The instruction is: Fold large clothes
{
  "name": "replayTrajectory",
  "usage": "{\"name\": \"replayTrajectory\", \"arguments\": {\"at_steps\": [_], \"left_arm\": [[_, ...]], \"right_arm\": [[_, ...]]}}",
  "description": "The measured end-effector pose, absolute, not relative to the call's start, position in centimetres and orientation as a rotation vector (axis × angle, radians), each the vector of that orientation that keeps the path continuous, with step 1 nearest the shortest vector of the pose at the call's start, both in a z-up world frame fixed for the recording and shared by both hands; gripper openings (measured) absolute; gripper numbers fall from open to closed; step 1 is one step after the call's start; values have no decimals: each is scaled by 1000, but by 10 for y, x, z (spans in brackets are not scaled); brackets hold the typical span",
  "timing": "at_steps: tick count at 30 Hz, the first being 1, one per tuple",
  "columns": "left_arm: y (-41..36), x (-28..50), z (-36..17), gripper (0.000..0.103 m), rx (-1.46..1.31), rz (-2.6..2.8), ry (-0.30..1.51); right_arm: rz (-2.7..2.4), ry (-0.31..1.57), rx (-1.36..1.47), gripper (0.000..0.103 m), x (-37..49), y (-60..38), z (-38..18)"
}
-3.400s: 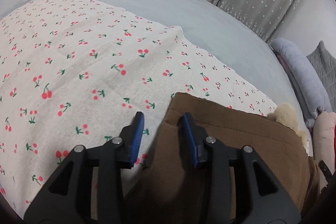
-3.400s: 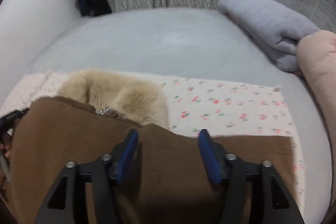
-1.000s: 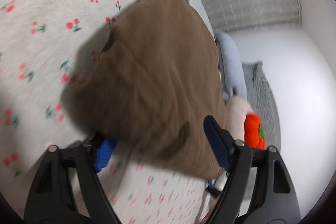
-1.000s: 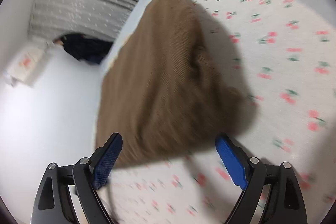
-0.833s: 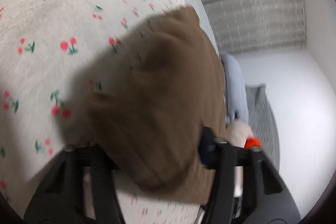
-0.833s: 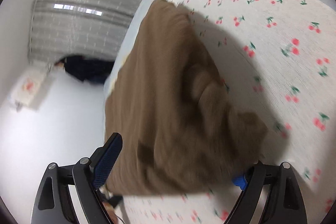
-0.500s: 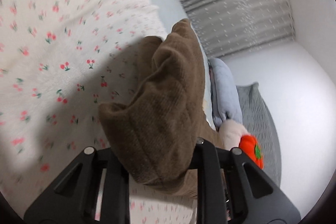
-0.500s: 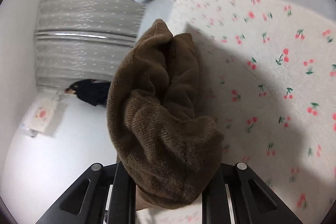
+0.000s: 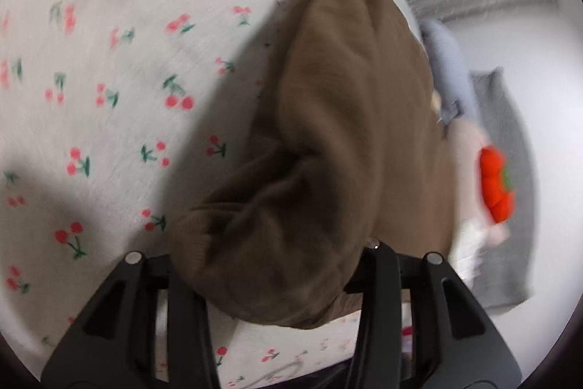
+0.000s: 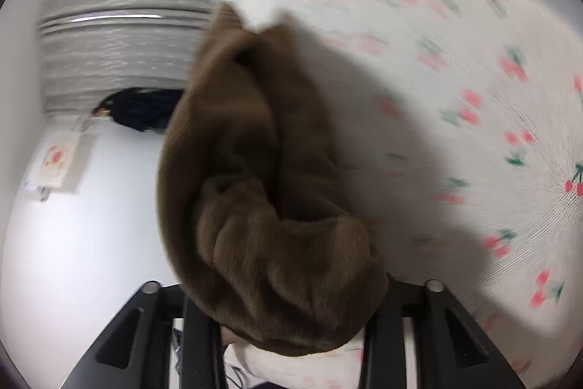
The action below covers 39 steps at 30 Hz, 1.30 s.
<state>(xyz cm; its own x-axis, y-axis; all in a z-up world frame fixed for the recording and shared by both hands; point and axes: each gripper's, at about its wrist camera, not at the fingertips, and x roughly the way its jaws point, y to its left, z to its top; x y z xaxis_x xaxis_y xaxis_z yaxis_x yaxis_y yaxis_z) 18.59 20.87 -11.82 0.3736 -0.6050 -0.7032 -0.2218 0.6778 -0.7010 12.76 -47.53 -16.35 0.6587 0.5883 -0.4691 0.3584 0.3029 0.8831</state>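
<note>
Left gripper (image 9: 280, 279): both fingers are buried in a bunched fold of the brown garment (image 9: 346, 104); the tips are hidden, and the black arms stand close either side of the wad, clamped on it. Right gripper (image 10: 291, 312): same condition, a thick roll of the brown garment (image 10: 247, 170) packed between the arms, tips covered.

The garment hangs lifted from both grips and runs away from each camera as a long ridge, casting a dark shadow on the cherry-print sheet (image 9: 109, 61) beneath it. In the left view the sheet lies open to the left of the garment, with its far edge meeting the grey bed cover at the top. To the right of the garment sit a grey-blue folded blanket (image 9: 448, 61), a grey pillow (image 9: 510, 170) and an orange-red plush (image 9: 495, 185), near the garment's right flank. In the right view the sheet (image 10: 455, 79) is open to the right; a white wall (image 10: 73, 225) lies to the left, with a dark hanging garment (image 10: 145, 108) and grey curtains (image 10: 120, 24) beyond.

A small picture card (image 10: 54, 163) on the wall is too blurred to read.

Compared with half a second ago, both views are blurred by motion, and the fabric remains gripped by both tools.
</note>
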Motion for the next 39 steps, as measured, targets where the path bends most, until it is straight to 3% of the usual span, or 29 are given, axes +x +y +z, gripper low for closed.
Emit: {"name": "replayTrajectory", "arguments": {"at_steps": [2, 7, 11, 19, 22, 23, 24, 25, 26, 28, 30, 33, 39], "left_arm": [[214, 181, -103, 58, -771, -243, 1196], [224, 184, -49, 65, -504, -120, 1088], [214, 217, -24, 71, -355, -129, 1023], [181, 342, -34, 72, -340, -136, 994], [178, 373, -39, 61, -400, -150, 985], [177, 380, -41, 50, -430, -158, 989], [174, 385, -44, 24, -460, -170, 1000], [171, 389, -45, 13, -470, -178, 1011], [169, 390, -45, 9, -469, -189, 1003], [170, 372, -24, 8, -458, -205, 852], [181, 355, -7, 8, -535, -259, 705], [178, 357, -13, 8, -483, -220, 631], [176, 410, -98, 12, -493, -103, 820]], "right_arm": [[221, 882, 1325, 44, 126, -481, -167], [79, 901, 1027, 64, 111, -494, -117], [-111, 808, 819, 77, 107, -508, -70], [-73, 756, 623, 80, 206, -494, -32], [-84, 778, 587, 80, 251, -490, -46], [-88, 796, 580, 79, 266, -487, -52], [-107, 819, 578, 76, 282, -487, -60], [-119, 831, 580, 59, 296, -483, -70], [-123, 839, 589, 30, 306, -482, -76], [-157, 815, 588, 11, 304, -479, -74], [-184, 680, 570, 9, 292, -474, -58], [-224, 527, 477, 8, 281, -463, -42], [-304, 660, 493, 9, 333, -470, -103]]}}
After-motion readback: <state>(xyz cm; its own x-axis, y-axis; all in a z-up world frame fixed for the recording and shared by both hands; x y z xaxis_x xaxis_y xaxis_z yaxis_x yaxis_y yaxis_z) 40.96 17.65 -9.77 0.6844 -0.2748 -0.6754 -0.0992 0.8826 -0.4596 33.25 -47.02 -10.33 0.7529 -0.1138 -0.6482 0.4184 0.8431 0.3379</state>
